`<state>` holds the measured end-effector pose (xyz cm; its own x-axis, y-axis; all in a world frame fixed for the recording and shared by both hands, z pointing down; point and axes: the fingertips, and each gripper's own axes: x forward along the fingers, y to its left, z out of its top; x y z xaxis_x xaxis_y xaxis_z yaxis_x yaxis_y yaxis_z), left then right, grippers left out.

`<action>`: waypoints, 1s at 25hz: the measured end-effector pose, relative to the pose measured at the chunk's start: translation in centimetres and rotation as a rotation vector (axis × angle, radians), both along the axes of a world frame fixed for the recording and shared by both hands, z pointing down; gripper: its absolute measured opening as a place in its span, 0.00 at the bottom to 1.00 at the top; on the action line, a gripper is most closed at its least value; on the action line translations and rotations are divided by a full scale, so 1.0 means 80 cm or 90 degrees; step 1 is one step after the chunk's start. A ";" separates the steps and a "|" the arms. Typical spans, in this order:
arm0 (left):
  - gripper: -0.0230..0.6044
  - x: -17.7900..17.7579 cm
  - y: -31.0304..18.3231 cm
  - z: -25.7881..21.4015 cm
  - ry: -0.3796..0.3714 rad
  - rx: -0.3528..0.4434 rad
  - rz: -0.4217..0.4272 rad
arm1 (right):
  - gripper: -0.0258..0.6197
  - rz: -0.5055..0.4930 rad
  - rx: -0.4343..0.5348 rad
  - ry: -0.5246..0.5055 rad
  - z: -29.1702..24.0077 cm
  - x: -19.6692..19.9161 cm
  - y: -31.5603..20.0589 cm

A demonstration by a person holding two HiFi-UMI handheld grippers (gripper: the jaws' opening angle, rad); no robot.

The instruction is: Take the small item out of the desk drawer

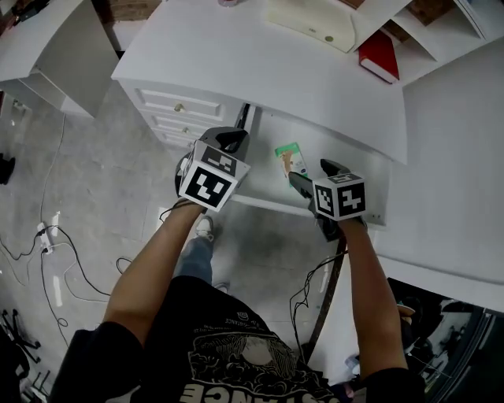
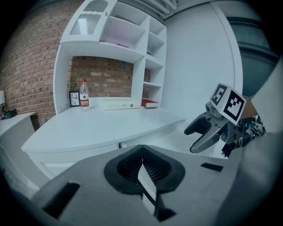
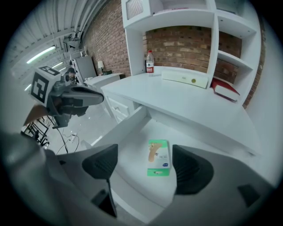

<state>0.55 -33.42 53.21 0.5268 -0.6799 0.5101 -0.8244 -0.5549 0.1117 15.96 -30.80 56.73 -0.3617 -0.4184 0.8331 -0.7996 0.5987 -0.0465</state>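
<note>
A small green and white box (image 3: 159, 157) (image 1: 289, 160) lies flat on the floor of the open white desk drawer (image 3: 128, 128) (image 1: 268, 203). My right gripper (image 3: 144, 167) (image 1: 313, 175) hovers just above the drawer with its jaws open. The box shows in the gap between them, and the pads do not touch it. My left gripper (image 2: 142, 164) (image 1: 235, 140) is shut with nothing in it. It hangs at the drawer's left front corner, to the left of the right gripper.
The white desk top (image 1: 260, 71) overhangs the drawer's back. On it are a water bottle (image 2: 84, 93), a cream flat case (image 1: 311, 24) and a red book (image 1: 379, 55). A stack of closed drawers (image 1: 177, 110) stands at the left. Cables (image 1: 55, 260) lie on the floor.
</note>
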 end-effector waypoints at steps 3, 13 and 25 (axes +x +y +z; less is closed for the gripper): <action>0.05 0.007 -0.008 0.011 -0.004 -0.004 0.014 | 0.64 -0.006 -0.018 0.007 0.015 -0.002 -0.010; 0.05 0.013 -0.028 0.044 -0.005 -0.022 0.028 | 0.66 -0.013 -0.072 0.044 0.080 -0.003 -0.033; 0.05 0.014 -0.039 0.071 -0.004 -0.037 0.043 | 0.68 0.022 -0.117 0.067 0.144 0.009 -0.050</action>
